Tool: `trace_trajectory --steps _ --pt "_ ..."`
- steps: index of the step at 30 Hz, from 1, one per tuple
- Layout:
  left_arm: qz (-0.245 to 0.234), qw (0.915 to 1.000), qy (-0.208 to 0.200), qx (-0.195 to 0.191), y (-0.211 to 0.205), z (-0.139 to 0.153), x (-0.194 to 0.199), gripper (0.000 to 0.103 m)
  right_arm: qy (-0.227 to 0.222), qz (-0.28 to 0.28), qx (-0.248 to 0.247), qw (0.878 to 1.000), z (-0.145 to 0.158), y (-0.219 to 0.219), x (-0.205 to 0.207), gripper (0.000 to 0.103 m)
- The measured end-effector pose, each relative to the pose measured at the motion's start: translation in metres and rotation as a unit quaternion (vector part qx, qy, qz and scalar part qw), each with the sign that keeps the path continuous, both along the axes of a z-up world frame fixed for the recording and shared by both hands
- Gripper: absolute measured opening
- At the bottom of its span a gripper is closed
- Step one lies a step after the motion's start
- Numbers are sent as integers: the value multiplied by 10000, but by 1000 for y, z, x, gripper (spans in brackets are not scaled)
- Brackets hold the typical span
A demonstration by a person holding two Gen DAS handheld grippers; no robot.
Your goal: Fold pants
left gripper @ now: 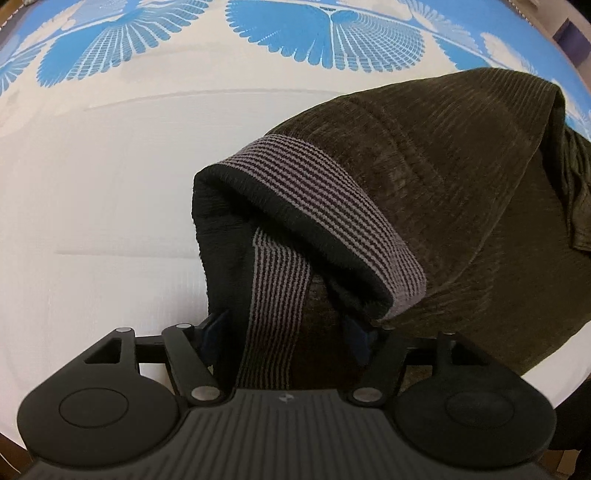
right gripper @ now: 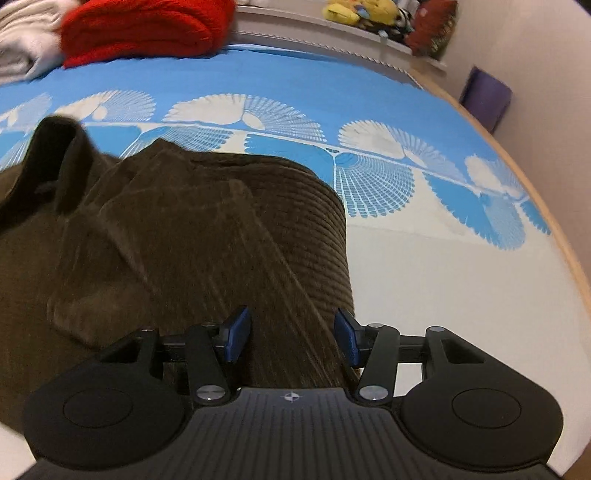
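Dark brown corduroy pants (left gripper: pixel 424 192) lie bunched on the bed sheet (left gripper: pixel 92 184). Their grey-striped elastic waistband (left gripper: pixel 332 206) gapes toward the left wrist camera. A fold of that waistband hangs between the jaws of my left gripper (left gripper: pixel 284 332), which stand wide apart. Its blue pads (left gripper: pixel 216 332) are half hidden by cloth and do not pinch it. In the right wrist view the pants (right gripper: pixel 184 229) spread to the left, and a ridge of corduroy runs between the blue pads (right gripper: pixel 236 334) of my right gripper (right gripper: pixel 291 336). That gripper is open, with a gap on both sides of the cloth.
The sheet (right gripper: pixel 443 288) is white near me and blue with fan patterns further back. A red blanket (right gripper: pixel 144 29) and pale bedding (right gripper: pixel 22 48) lie at the far left. Soft toys (right gripper: pixel 369 14) sit on a ledge behind. The bed's wooden edge (right gripper: pixel 569 240) curves along the right.
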State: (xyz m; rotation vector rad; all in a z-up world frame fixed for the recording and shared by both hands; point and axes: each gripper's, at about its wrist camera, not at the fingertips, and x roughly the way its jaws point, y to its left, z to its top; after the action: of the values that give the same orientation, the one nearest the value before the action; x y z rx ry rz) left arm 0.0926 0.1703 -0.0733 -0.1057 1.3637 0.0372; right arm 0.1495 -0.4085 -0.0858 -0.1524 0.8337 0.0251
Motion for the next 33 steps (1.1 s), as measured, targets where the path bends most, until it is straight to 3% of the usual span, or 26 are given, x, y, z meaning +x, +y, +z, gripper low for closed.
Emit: trace_trajectory --steps 7,9,10,14,17,19,20,21,23,25,26,30,33 --pt "-43 9999 0 153 0 -4 1 68 290 -13 -63 9996 -18 9 22 50" --pt "-32 9998 -48 214 1 -2 0 55 319 58 72 9994 -18 8 22 36" --pt "-28 9997 -77 222 2 0 -2 52 330 138 163 9992 -17 8 20 15" --pt "-97 9993 -221 272 1 5 -8 37 71 438 199 9988 -9 12 6 11" --pt "-57 9987 -379 325 1 14 -15 15 -632 -142 803 9947 18 -15 -9 10" --pt "69 9987 -454 201 3 18 -18 10 -1228 -1512 1526 9689 37 -63 -25 10" --pt "66 9986 -484 212 3 20 -19 10 -1341 -2398 1724 9459 38 -89 -37 10" --pt "20 9984 -503 248 3 21 -21 9 -1234 -3142 1857 9228 32 -112 -48 10" --pt "-121 9979 -530 365 -1 22 -25 9 -417 -4279 1910 8824 5 -150 -68 9" --pt "-191 9974 -563 409 -1 24 -26 8 193 -4711 2192 8542 -17 -173 -85 9" --pt "-173 9975 -562 388 1 24 -26 8 225 -4764 2318 8478 -21 -179 -92 9" --pt "-140 9975 -612 310 4 25 -27 7 -165 -4229 1906 8858 -5 -173 -97 9" --pt "-212 9975 -622 275 7 30 -34 7 -341 -4121 1785 8928 3 -176 -103 8"
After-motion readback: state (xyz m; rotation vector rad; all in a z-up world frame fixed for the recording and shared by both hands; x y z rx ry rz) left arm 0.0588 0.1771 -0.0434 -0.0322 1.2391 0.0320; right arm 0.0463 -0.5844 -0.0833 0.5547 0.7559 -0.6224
